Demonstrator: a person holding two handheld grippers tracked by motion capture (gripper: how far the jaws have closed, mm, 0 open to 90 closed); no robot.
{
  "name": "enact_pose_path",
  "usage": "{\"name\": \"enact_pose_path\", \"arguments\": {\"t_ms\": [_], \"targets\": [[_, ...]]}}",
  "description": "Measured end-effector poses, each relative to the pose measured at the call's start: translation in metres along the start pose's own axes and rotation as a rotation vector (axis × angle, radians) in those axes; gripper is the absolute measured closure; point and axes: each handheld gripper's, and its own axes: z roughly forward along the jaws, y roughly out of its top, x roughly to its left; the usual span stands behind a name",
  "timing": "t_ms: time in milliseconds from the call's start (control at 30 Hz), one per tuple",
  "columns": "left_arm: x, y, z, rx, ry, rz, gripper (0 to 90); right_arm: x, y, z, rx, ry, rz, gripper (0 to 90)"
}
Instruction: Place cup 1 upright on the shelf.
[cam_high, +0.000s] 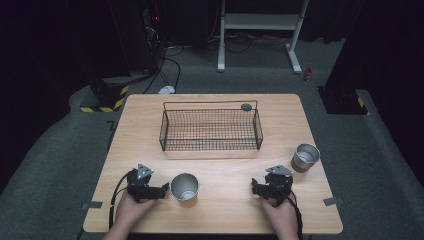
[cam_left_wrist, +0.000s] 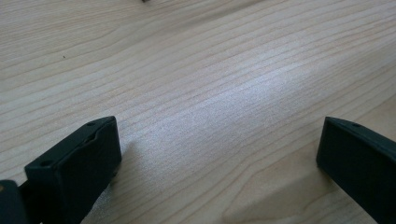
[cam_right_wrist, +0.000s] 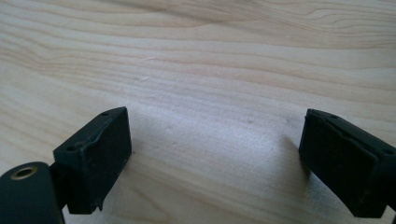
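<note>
Steel cup (cam_high: 185, 186) is standing at three o'clock of my left gripper (cam_high: 164, 189); I am holding both it and the right gripper (cam_high: 255, 186) wide open, empty.

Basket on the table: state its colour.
Black wire mesh basket, seen best in the high view.

Bare desk (cam_high: 225, 170) lies between wire basket (cam_high: 210, 129) and both tongs; the near cup (cam_high: 185, 186) seemingly crowds the left tongs (cam_high: 162, 190).
</note>
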Motion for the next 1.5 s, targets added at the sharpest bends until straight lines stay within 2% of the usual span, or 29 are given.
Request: {"name": "enact_pose_path", "arguments": {"t_ms": [967, 1067, 1500], "targets": [[-0.0003, -0.0001, -0.0004, 0.004, 0.004, -0.002, 0.2, 0.0020, -0.0021, -0.0022, 0.003, 0.008, -0.005, 8.9], [0.0011, -0.0001, -0.0004, 0.004, -0.002, 0.000, 0.3, 0.0016, -0.0008, -0.0007, 0.002, 0.022, -0.017, 8.7], [0.0035, 0.0030, 0.0009, 0.017, -0.022, 0.027, 0.0, 0.0024, -0.0017, -0.0015, 0.001, 0.016, -0.014, 8.7]]}}
